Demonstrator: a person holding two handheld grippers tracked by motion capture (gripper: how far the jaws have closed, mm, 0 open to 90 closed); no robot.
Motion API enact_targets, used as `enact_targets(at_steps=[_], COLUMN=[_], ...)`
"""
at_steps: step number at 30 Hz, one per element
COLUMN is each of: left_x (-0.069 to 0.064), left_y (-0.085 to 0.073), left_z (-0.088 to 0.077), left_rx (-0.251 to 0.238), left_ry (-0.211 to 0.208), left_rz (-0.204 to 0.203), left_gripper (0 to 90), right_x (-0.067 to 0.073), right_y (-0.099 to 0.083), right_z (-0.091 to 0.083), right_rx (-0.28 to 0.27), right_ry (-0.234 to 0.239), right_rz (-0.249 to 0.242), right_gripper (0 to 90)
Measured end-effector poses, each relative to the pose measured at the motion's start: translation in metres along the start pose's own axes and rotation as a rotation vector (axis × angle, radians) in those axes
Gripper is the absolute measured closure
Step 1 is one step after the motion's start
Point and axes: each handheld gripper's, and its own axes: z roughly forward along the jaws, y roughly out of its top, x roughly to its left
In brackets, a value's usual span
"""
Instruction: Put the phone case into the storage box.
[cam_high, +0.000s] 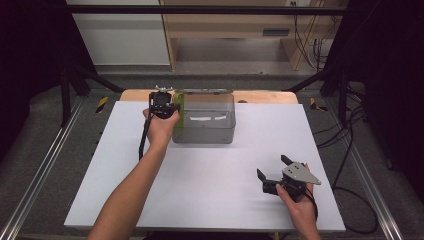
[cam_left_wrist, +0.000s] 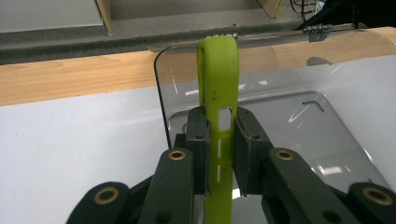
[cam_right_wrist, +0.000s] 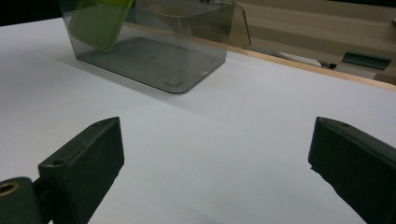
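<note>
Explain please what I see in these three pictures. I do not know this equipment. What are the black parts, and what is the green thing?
A person sits at a white table and holds a black two-jaw tool in each hand. One picture looks down from above; the other two come from cameras riding on each tool.

The left tool is closed on a thin lime-green phone case, held on edge at the left side of a clear smoky plastic box whose hinged lid stands open.

The right tool rests near the table's front right, jaws wide open and empty.
</note>
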Motion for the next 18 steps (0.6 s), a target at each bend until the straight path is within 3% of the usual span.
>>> enact_targets(at_steps=[7,18], left_x=[0.0027,0.0014], left_y=[0.0002,-0.0003], left_z=[0.0013,0.0051], left_rx=[-0.005,-0.025], left_ry=[-0.003,-0.001], left_rz=[-0.023,-0.025], left_gripper=[77.7,77.5], right_x=[-0.0011,-0.0035], right_y=[0.0003,0.0004], right_z=[-0.0008,-0.0024], right_rx=[-0.004,-0.006], right_ry=[-0.002,-0.006], right_rz=[0.004,0.005], right_gripper=[3.8,3.8])
